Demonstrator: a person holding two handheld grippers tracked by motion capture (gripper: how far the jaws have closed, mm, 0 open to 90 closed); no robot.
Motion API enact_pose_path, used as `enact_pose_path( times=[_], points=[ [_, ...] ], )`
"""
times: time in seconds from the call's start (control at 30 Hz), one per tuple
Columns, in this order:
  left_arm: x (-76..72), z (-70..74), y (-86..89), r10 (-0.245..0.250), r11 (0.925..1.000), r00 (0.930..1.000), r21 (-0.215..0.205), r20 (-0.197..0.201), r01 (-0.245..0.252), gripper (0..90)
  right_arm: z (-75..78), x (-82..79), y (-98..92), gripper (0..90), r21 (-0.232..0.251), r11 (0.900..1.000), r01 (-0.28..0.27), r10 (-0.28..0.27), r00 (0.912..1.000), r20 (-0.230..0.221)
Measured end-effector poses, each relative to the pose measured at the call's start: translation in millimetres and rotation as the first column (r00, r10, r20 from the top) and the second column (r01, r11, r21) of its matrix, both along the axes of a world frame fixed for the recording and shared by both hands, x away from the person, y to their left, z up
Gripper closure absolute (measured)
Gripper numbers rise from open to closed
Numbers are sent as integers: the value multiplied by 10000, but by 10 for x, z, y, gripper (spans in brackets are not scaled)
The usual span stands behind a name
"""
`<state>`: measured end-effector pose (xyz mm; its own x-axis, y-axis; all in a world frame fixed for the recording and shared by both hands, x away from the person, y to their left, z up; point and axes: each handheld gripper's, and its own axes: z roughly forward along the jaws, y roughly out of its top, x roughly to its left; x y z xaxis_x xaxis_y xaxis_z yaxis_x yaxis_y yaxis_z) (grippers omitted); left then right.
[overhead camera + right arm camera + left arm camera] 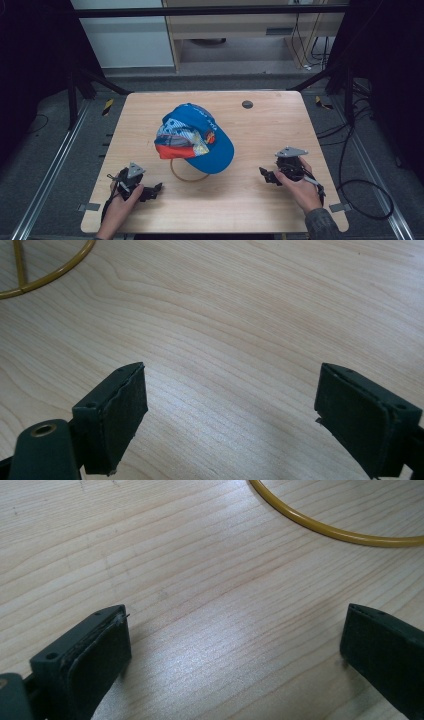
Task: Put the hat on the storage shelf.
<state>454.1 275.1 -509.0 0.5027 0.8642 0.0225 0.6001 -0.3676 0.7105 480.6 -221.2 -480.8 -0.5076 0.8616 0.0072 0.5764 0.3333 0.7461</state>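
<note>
A blue baseball cap [196, 137] with a red, white and striped front panel sits on a yellow wire stand whose ring base [186, 175] rests on the wooden table [270, 130]. My left gripper [152, 190] lies low at the front left, jaws pointing right toward the ring, open and holding nothing. In the left gripper view the yellow ring [330, 527] curves across the top right, ahead of the left gripper [235, 645]. My right gripper [266, 175] rests at the front right, open, jaws pointing left. Its own view shows the right gripper [232, 415] empty and the ring [50, 270] at top left.
A small dark round disc [247, 104] is set in the table near its far edge. Black frame bars and cables surround the table, with grey floor on both sides. Bare wood lies between the two grippers along the front edge.
</note>
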Motion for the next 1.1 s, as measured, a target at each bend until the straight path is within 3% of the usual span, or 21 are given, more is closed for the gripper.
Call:
enact_pose_path(
  times=[0.37,0.87,1.1],
  points=[
    [0,0,0,-2,10000,10000,2,0,2,0,-117,-6,43,141,71,9998,202,-202,9998,78],
    [0,0,0,-3,10000,10000,-5,-6,3,0,-264,-15,95,126,-4,9993,384,-384,9987,-324],
    [-1,-1,-2,5,10000,10000,-15,-24,-5,0,-308,-41,124,113,-99,9980,627,-627,9980,-31]
  ],
)
